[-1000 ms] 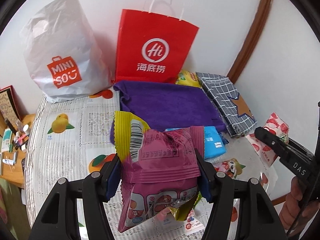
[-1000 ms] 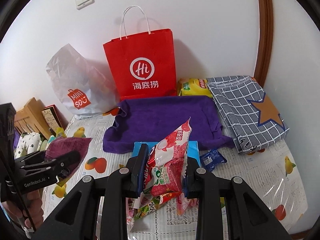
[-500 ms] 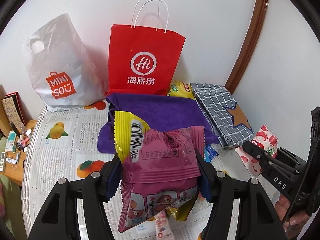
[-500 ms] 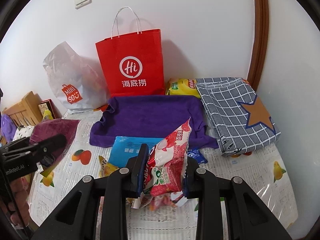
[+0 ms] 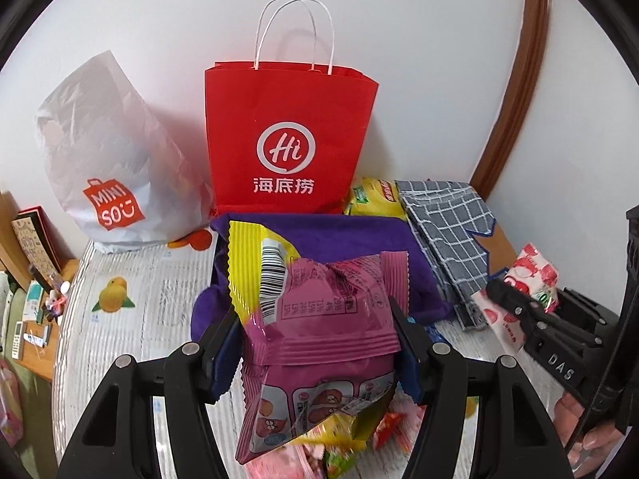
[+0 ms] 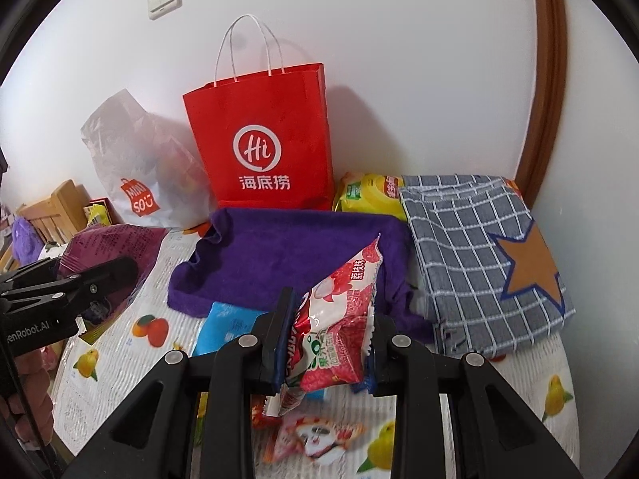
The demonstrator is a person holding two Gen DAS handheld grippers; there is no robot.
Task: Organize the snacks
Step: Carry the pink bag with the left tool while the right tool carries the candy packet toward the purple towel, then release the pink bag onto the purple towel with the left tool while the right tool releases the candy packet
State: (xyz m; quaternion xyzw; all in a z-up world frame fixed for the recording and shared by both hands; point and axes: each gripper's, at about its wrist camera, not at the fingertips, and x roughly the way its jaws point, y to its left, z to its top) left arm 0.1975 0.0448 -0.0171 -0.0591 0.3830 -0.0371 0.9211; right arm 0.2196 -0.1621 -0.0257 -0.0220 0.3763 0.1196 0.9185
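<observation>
The left gripper [image 5: 317, 345] is closed on a purple packet [image 5: 319, 319] above the table [image 5: 159, 279]. The right gripper [image 6: 329, 343] clamps a red packet [image 6: 339, 319], in front of the purple towel [image 6: 279, 255] and red bag [image 6: 263, 139].
</observation>
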